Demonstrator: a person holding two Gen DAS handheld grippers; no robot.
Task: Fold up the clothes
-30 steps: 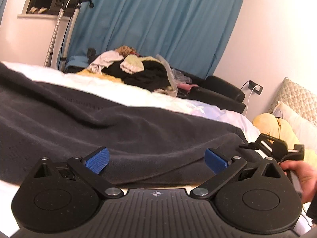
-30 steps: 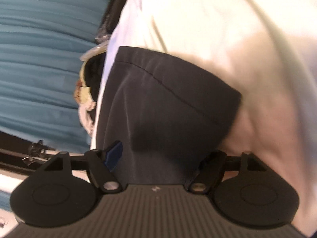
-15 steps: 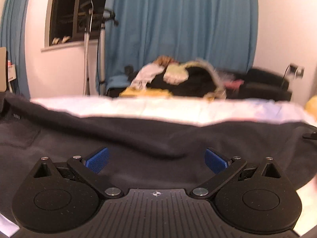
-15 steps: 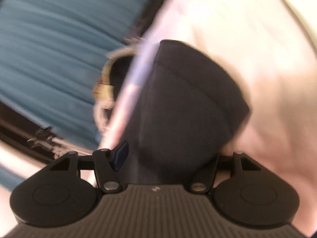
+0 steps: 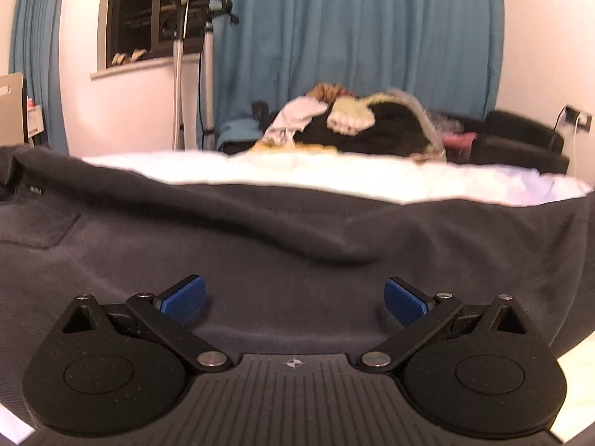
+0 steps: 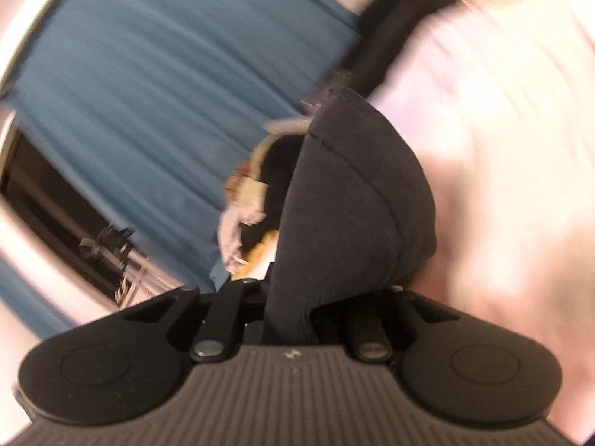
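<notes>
Clearly, in the left wrist view, the dark charcoal knit garment (image 5: 297,238) is lying spread across the middle and lower frame on the white bed cover (image 5: 334,174), with a sewn patch pocket at the left edge and one long soft ridge running across its centre. The left gripper (image 5: 293,299), with its blue ribbed pads (image 5: 182,297), is standing wide apart low in the frame, hovering just over the cloth and clamping nothing. Behind, at upper centre, a heap of mixed unfolded clothes (image 5: 349,122) is sitting before the teal pleated curtain (image 5: 353,37).

Next, in the right wrist view, which is blurred, the right gripper (image 6: 290,319) is closing its jaws on a bunched fold of the same dark garment (image 6: 353,204). The cloth is rising from between them at lower centre as a rounded hump with a stitched hem line, and the pads themselves are hidden behind it.

The fabric looks light, limp and thick enough to hold a crease loosely; it is likely to sag and drag rather than keep its shape. It seems neither slippery nor fragile. A hem or corner is probably the best hold, pinched through both layers, with the free gripper taking the opposite edge so the span stays taut.
</notes>
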